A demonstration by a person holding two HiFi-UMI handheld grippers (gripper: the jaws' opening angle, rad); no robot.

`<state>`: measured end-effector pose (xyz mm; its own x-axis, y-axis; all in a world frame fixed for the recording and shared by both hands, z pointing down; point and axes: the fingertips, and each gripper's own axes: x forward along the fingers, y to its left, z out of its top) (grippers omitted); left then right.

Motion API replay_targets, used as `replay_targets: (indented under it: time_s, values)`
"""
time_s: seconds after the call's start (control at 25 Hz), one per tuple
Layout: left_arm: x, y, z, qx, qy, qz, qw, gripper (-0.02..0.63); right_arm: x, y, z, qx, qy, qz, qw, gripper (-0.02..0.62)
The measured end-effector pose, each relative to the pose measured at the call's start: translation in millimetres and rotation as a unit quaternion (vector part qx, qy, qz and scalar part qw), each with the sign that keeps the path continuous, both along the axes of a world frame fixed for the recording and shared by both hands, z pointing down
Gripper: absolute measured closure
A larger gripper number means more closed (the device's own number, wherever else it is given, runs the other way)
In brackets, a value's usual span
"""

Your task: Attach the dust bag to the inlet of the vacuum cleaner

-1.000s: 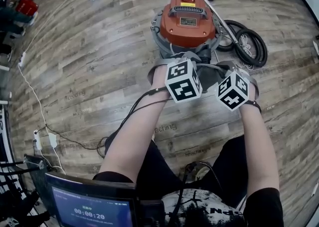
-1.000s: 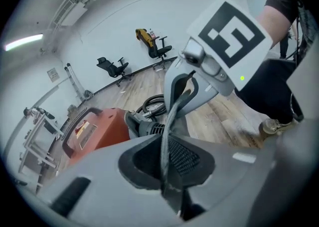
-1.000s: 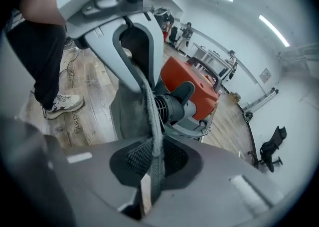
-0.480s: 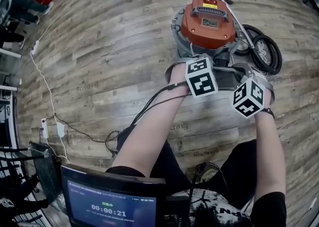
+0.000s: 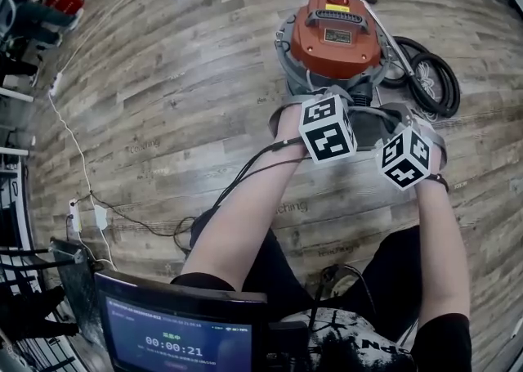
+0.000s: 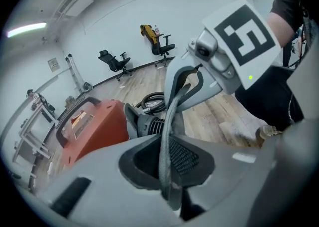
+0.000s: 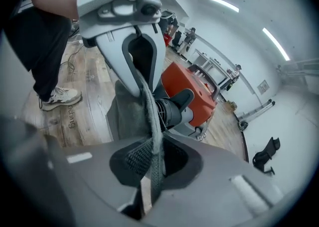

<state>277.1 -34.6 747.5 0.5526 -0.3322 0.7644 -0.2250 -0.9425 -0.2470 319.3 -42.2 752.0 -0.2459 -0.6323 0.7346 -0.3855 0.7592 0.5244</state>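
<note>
Dust bag (image 5: 369,121): soft grey felt-like fabric with a thick folded rim. It is held off the floor between the two tools, on the person's side of the vacuum cleaner. What is inside it cannot be seen.
Left tool (image 6: 167,171): closed on the bag's rim. A narrow grey strip of fabric rises out of the slit between its two jaws, past the mesh-textured pad.
Right tool (image 7: 149,171): closed on the rim at the bag's other side. The fabric edge is pinched between the jaws and runs up towards the left tool.
Inlet (image 7: 168,112): short black cylindrical stub with a ribbed collar, projecting from the lower body towards the tools. The bag hangs just in front of it; whether the two touch cannot be told.
Vacuum cleaner (image 5: 337,35): round drum shape standing upright on the floor. It has a glossy orange-red moulded top, a black carry handle across it and a grey base. The drum is closed and its contents are not visible.
Hose (image 5: 431,80): black and flexible, coiled flat on the floor just beside the drum, at the right of the head view.
Floor (image 5: 163,100): matte grey-brown planks with a wood-grain print.
Cable (image 5: 78,174): thin and pale, lying in a loose curve well to the left.
Tablet (image 5: 172,342): dark frame with a lit blue screen, at the lower edge of the head view near the person's knees.
</note>
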Motion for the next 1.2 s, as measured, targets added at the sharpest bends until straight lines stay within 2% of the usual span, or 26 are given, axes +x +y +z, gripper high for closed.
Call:
replay_targets:
  time_s: [0.16,0.4,0.64,0.88,1.08,1.2]
  values:
    - [2.5,0.6,-2.8,-0.001,0.017,-0.008,0.9998,0.566,1.6,-5.4,9.4,-0.012,-0.001,0.013,1.000,0.572]
    - [-7.0,-2.2,10.8,0.001,-0.019,-0.007,0.9998,0.566,-10.7,-2.0,-10.1,0.014,0.020,-0.014,1.000,0.574]
    - [-14.2,-1.8,21.2,-0.030,-0.036,-0.021,0.9987,0.565,-23.8,4.4,-22.9,0.021,0.026,-0.036,0.999,0.574]
    - [-7.5,-6.8,9.6,0.012,-0.041,-0.004,0.9991,0.560,-11.4,6.0,-15.0,0.024,-0.019,-0.004,1.000,0.574]
    - [3.4,-5.0,-2.8,0.034,-0.034,0.011,0.9988,0.551,1.5,7.1,-2.4,0.007,-0.025,0.016,1.000,0.574]
    - [4.4,-2.2,-6.2,0.028,-0.022,0.010,0.9993,0.552,4.1,4.8,0.5,-0.001,-0.016,0.021,1.000,0.574]
